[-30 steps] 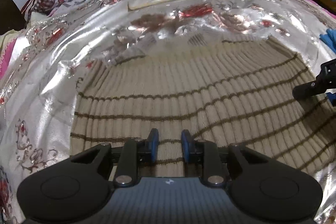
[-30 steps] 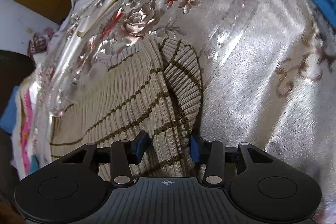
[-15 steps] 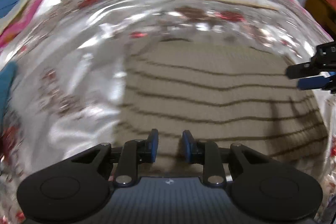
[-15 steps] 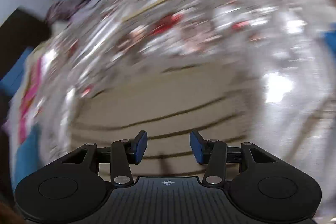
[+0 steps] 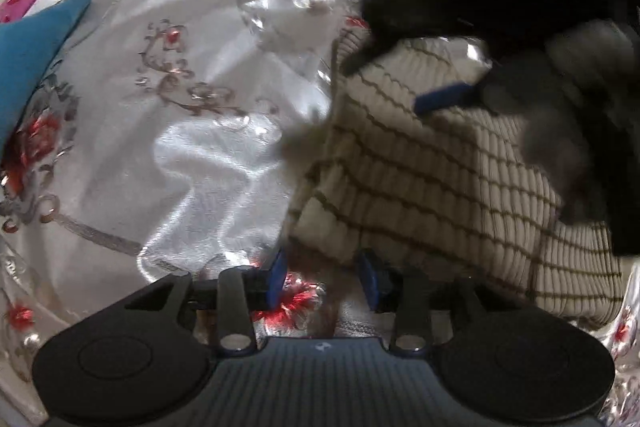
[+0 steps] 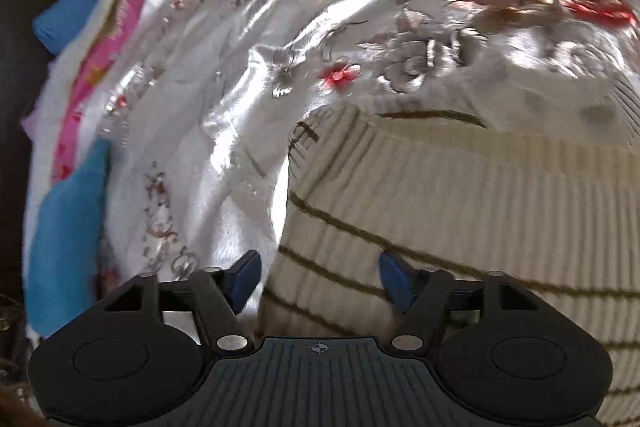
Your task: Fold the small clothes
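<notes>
The sweater [image 5: 440,179] is a cream, ribbed knit crossed by thin dark brown stripes; it lies on a shiny white satin bedspread [image 5: 192,155] embroidered with red and grey flowers, and in the left wrist view it fills the right half of the picture, bunched and folded over itself so that its near left corner forms a thick, layered edge; in the right wrist view [image 6: 460,211] the same knit spreads flat across the lower right, its ribs running away from the camera and its stripes curving across them, with a rounded edge at the upper left where it meets the satin; the left gripper [image 5: 322,279] has its blue-padded fingers spread apart just at the sweater's near corner, with bare bedspread and a red flower showing between them, pinching nothing; the right gripper [image 6: 319,281] is also spread wide, its left pad over the satin just beside the sweater's edge and its right pad over the knit, with the edge of the cloth lying between them and no grip on it; seen from the left wrist, the right gripper [image 5: 444,98] reaches in dark and blurred above the sweater, one blue pad showing; a blue cloth [image 6: 64,239] lies at the left edge of the bedspread, beside a pink and white fabric [image 6: 100,67]; no brand, label or readable writing shows on the sweater or anything else.
</notes>
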A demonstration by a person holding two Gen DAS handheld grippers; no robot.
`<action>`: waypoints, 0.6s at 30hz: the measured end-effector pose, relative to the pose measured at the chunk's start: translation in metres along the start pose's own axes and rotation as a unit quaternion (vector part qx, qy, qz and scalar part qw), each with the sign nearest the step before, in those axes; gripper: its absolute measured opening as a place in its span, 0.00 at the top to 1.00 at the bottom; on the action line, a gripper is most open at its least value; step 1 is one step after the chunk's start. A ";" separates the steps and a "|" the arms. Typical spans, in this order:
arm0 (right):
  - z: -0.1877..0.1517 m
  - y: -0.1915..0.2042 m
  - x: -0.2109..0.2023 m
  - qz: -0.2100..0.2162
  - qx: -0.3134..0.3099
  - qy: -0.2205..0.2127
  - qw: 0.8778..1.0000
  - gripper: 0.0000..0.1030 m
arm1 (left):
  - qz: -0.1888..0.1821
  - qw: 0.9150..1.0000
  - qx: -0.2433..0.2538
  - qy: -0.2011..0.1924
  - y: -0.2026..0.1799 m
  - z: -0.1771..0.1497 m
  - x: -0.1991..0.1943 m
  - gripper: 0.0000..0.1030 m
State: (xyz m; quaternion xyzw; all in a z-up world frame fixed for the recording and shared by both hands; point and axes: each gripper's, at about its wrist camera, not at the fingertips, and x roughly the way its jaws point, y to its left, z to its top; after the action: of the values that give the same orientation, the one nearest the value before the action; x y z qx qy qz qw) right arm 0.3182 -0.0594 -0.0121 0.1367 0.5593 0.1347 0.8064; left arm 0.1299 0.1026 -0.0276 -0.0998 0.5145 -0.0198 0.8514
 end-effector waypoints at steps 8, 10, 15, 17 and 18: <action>0.008 0.033 0.031 -0.098 -0.085 0.008 0.991 0.28 | -0.010 0.999 -0.047 -0.005 0.000 0.006 0.010 0.57; 0.008 0.036 0.037 -0.115 -0.101 0.008 0.988 0.28 | -0.018 0.998 -0.062 -0.007 0.005 0.004 0.005 0.57; 0.013 0.027 0.037 -0.108 -0.099 0.011 0.989 0.47 | -0.013 0.997 -0.082 -0.002 0.008 0.003 0.010 0.56; 0.014 0.020 0.033 -0.097 -0.089 0.011 0.991 0.56 | -0.011 0.997 -0.082 -0.005 0.004 0.008 0.013 0.57; 0.015 0.016 0.031 -0.088 -0.082 0.011 0.993 0.62 | -0.011 0.997 -0.080 -0.007 0.002 0.010 0.013 0.59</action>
State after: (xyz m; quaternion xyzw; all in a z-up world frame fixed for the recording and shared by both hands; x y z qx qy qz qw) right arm 0.3414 -0.0344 -0.0277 0.0184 0.5649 0.1099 0.8176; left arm 0.1452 0.1043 -0.0348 -0.1738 0.5072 0.0128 0.8440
